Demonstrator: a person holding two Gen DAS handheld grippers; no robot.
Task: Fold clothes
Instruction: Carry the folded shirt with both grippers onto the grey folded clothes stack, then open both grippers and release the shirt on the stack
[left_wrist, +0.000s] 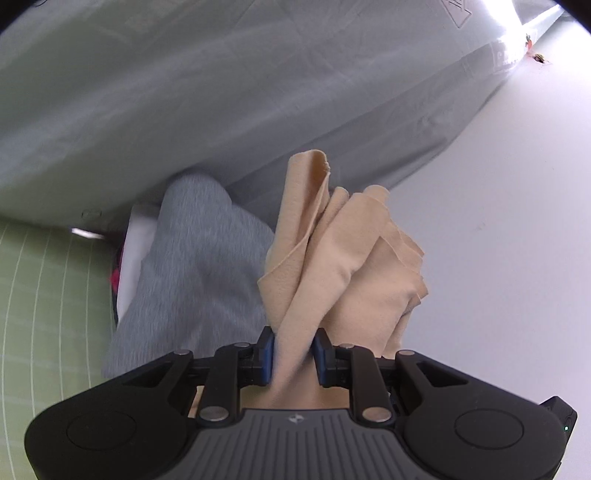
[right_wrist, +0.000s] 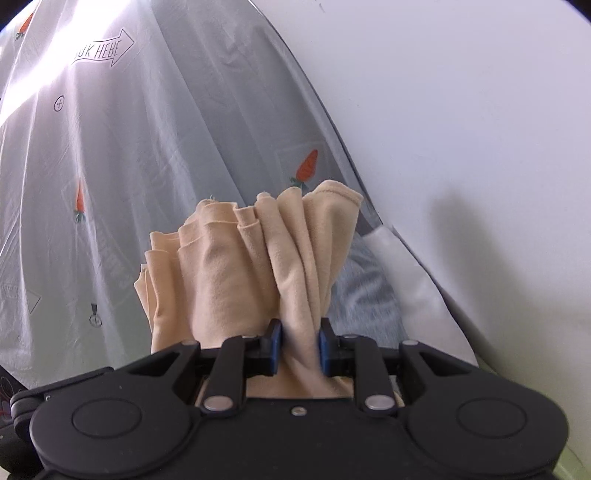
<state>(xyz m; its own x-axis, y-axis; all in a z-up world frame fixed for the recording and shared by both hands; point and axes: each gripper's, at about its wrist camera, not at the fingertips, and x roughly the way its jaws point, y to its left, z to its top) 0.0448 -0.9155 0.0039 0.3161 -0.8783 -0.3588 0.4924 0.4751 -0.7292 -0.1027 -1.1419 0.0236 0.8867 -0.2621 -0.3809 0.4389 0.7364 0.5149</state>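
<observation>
Both the left hand-held gripper (left_wrist: 293, 356) and right hand-held gripper (right_wrist: 301, 345) pinch bunched beige cloth (left_wrist: 332, 258) at lower centre; spreading it taut would aid folding.

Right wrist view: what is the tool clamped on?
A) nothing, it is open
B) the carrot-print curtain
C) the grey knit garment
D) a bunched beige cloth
D: the right tool has its blue pads pressed on gathered folds of the beige cloth; the grey garment lies behind, untouched.
</observation>
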